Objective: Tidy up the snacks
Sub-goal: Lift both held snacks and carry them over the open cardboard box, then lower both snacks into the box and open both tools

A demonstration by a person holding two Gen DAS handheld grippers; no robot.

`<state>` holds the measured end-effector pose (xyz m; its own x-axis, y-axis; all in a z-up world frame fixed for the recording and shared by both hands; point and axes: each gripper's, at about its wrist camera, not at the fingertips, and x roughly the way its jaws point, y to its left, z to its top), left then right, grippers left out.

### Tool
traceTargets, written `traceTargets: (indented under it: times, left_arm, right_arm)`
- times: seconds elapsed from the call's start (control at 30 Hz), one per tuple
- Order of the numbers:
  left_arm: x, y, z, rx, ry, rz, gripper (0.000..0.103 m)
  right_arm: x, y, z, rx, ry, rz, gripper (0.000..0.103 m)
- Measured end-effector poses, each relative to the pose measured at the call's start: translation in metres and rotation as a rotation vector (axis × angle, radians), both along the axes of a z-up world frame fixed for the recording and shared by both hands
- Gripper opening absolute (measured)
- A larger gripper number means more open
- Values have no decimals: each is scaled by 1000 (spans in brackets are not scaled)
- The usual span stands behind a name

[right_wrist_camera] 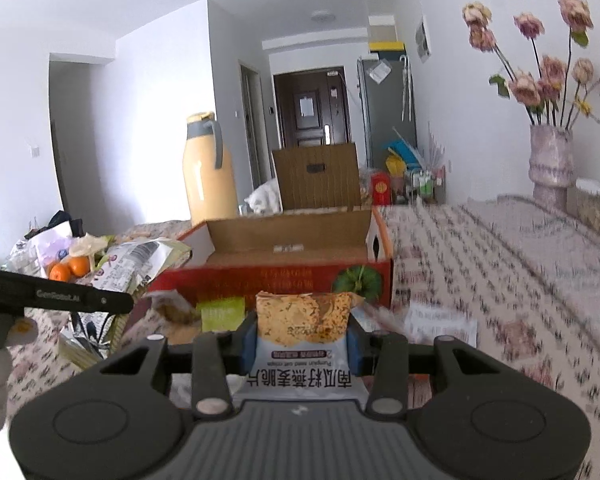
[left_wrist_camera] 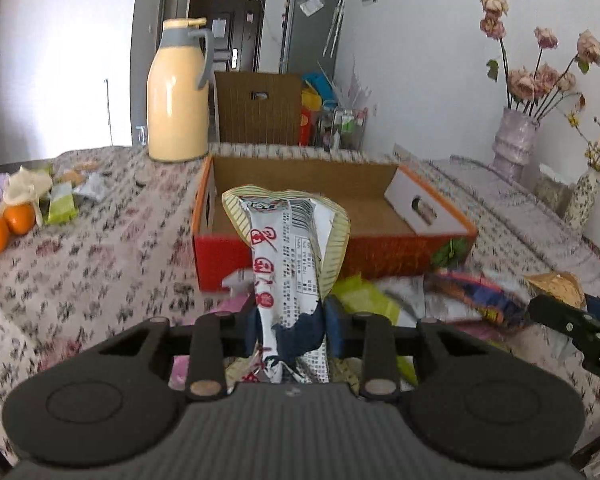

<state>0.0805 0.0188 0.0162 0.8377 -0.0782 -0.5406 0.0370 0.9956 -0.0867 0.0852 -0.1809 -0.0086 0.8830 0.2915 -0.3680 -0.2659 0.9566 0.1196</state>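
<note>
My left gripper (left_wrist_camera: 288, 330) is shut on a tall silver-and-cream snack packet (left_wrist_camera: 288, 248) with red characters, held upright above a heap of loose packets (left_wrist_camera: 364, 296). Behind it lies the open red-and-orange cardboard box (left_wrist_camera: 300, 200), its inside bare. My right gripper (right_wrist_camera: 302, 338) is shut on a white oat-crisp packet (right_wrist_camera: 302, 320) showing a browned cracker picture, lifted in front of the same box (right_wrist_camera: 288, 240). The left gripper's black finger (right_wrist_camera: 60, 296) reaches in from the left of the right wrist view, and the right gripper's finger (left_wrist_camera: 572, 324) shows at the right edge of the left wrist view.
A cream thermos jug (left_wrist_camera: 178, 92) stands behind the box's left corner. Oranges (left_wrist_camera: 6, 224) and more wrappers lie at the far left of the flowered tablecloth (left_wrist_camera: 100, 240). A vase of dried roses (left_wrist_camera: 516, 140) stands by the right wall. A brown carton (left_wrist_camera: 258, 108) sits beyond the table.
</note>
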Motion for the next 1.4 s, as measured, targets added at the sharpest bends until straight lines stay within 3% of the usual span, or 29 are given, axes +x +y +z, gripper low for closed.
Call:
traceTargets:
  times: [0.23, 0.53, 0.87, 1.1, 1.2, 1.23, 1.27, 1.3, 1.33, 1.37, 1.4]
  left_arm:
    - [29, -2, 25, -9, -45, 13, 34]
    - [93, -6, 46, -28, -48, 33, 34]
    - [167, -4, 22, -22, 62, 71, 34]
    - [196, -1, -3, -15, 143, 90, 34]
    - [200, -2, -9, -9, 159, 94, 38]
    - [200, -2, -10, -7, 161, 99, 44]
    - [200, -1, -11, -6, 161, 105, 48]
    - [199, 0, -10, -4, 155, 107, 53]
    - [197, 1, -9, -4, 148, 106, 65]
    - [195, 1, -7, -1, 140, 111, 80]
    - [191, 1, -5, 10, 120, 123, 87]
  right_arm:
    - [54, 2, 27, -20, -18, -22, 41]
    - [149, 19, 43, -85, 66, 2, 41]
    - [230, 43, 22, -196, 231, 18, 41]
    - [255, 51, 7, -219, 285, 24, 41]
    - [258, 54, 1, -226, 297, 31, 42]
    - [259, 54, -1, -226, 302, 31, 42]
    - [260, 54, -3, -225, 307, 33, 45]
    - [260, 54, -4, -222, 309, 33, 55]
    - [259, 52, -5, -219, 305, 29, 61]
    - [258, 51, -4, -215, 297, 24, 77]
    - [256, 49, -2, -209, 288, 18, 91]
